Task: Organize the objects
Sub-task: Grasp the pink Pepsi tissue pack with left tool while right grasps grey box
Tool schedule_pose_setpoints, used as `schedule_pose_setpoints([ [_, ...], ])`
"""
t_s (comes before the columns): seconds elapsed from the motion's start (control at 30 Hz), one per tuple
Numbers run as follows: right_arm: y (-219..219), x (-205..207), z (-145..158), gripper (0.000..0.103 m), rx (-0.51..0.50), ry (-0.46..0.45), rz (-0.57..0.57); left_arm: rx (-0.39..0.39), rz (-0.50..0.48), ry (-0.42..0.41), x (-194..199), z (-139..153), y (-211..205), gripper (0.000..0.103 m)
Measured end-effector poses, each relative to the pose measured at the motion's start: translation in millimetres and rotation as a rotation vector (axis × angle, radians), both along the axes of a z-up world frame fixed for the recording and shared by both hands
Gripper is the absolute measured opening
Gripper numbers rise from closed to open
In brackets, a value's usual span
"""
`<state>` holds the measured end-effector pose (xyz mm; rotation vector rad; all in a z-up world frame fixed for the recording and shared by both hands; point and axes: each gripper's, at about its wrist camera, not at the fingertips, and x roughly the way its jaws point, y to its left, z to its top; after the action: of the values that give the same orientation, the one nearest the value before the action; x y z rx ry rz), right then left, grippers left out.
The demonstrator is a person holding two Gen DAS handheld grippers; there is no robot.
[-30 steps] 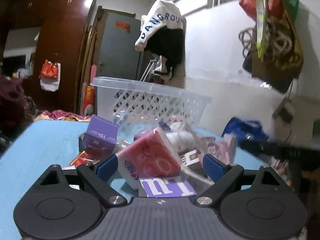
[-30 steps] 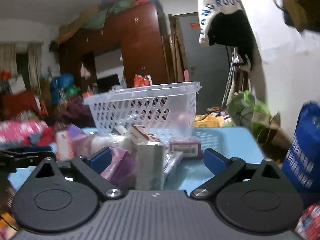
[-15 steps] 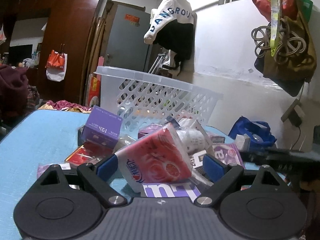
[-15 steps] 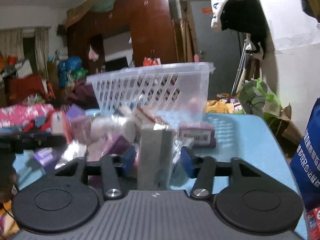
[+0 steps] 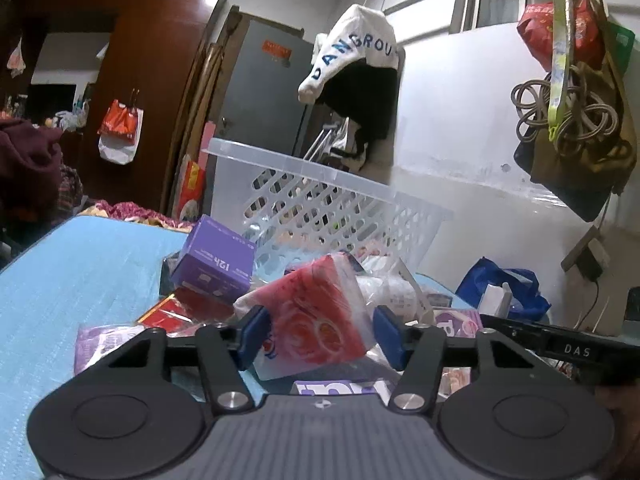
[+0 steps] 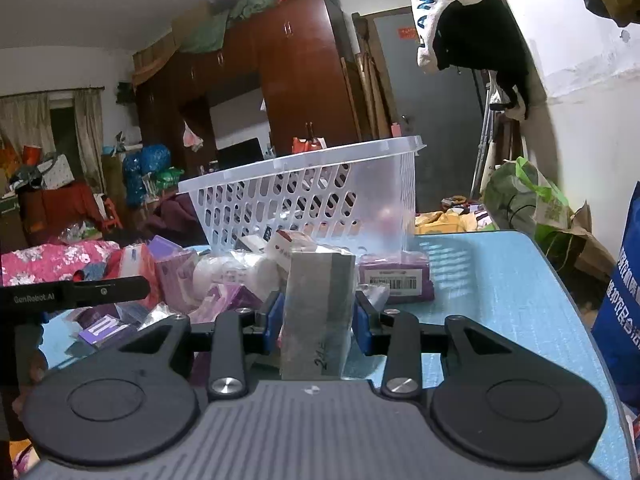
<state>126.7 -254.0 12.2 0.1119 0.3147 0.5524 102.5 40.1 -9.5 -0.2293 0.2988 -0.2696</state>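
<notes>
On blue table [image 5: 80, 272], left wrist view: left gripper [image 5: 320, 334], jaws closing around pink tissue pack [image 5: 316, 316], tilted, lying atop the pile; left blue pad touching pack's left side, right pad just beside its right edge, firm pinch not confirmed. Purple box [image 5: 218, 264] marked "12h", left and farther, tilted on pile. Red flat packet [image 5: 188, 306] beneath it. Purple printed pack [image 5: 340, 388] near, under the pink pack. White perforated basket [image 5: 320, 208] far, behind pile, tipped. Other tool seen as black bar at right edge. On same table, right wrist view: right gripper [image 6: 318, 318], jaws pressed together on grey wrapped block [image 6: 318, 312], upright, both blue pads against its sides. Purple barcode pack [image 6: 396, 278] just right and farther, flat on table. White round bundle [image 6: 228, 276] left of block. Basket [image 6: 308, 196] far, centre, tilted, rim toward right. Blue bag [image 6: 620, 300] at right edge, off table.
</notes>
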Motion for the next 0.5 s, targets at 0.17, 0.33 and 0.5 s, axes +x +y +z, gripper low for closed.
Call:
schedule_pose_setpoints([
  [0.17,0,0,0,0.04,0.007,-0.002,0.009,0.022,0.003,-0.003,1,1,-4,0.061],
  [0.33,-2,1,-1,0.04,0.014,-0.001,0.01,0.098,0.059,0.014,3,4,-13,0.075],
  [0.5,-2,1,-1,0.04,0.014,-0.002,0.011,0.183,0.095,0.011,4,6,-26,0.07],
])
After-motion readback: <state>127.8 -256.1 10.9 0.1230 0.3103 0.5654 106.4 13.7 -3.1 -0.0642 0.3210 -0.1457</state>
